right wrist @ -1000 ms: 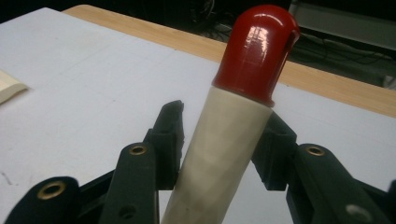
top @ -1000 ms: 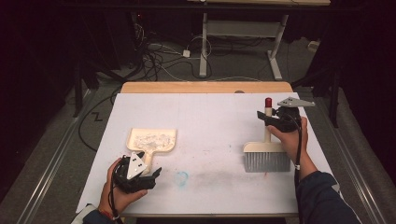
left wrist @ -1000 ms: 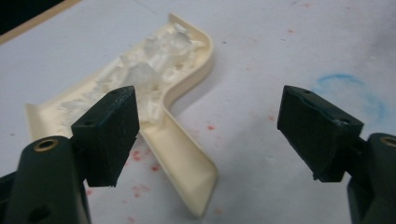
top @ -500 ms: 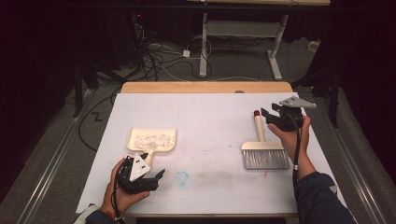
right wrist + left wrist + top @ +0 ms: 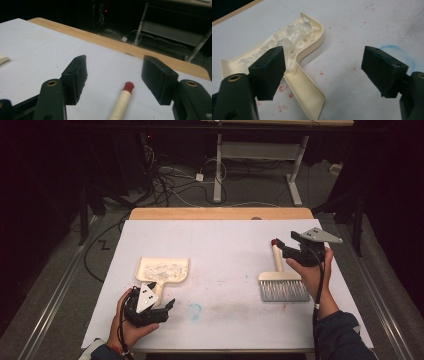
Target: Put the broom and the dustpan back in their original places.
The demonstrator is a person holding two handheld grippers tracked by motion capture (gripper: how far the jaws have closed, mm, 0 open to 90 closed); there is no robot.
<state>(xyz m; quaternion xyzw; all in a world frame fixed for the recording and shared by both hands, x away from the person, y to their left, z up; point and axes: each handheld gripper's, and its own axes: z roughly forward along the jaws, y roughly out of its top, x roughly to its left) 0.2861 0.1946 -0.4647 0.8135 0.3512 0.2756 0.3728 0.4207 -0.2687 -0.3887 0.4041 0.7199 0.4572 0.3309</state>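
Broadly, I start with the table (image 5: 225,245), its white sheet carrying everything I care about. On my right side lies the brush (image 5: 282,285), flat on the sheet with its grey bristles toward me and its red-capped handle pointing away. On my left sits the dustpan (image 5: 162,270), cream plastic, its tray loaded with white shreds (image 5: 289,37) — it rests level, which I judge is why the shreds stay put in it.

My right gripper (image 5: 286,249) hovers just above the far end of the brush's handle. Its jaws have just been opening, and in the right gripper view the handle (image 5: 122,101) lies on the sheet between and below the pads, touching neither, so the brush is let go. Laid flat, it cannot roll or tip.

My left gripper (image 5: 160,309) stands beside the dustpan's handle (image 5: 304,92) with jaws wide apart (one pad close against the handle, the other well clear), gripping nothing. I read that as a hand parked near the pan — ready to take it.

Smallest of all: red flecks (image 5: 284,96) and a faint blue ring (image 5: 194,310) mark the sheet.
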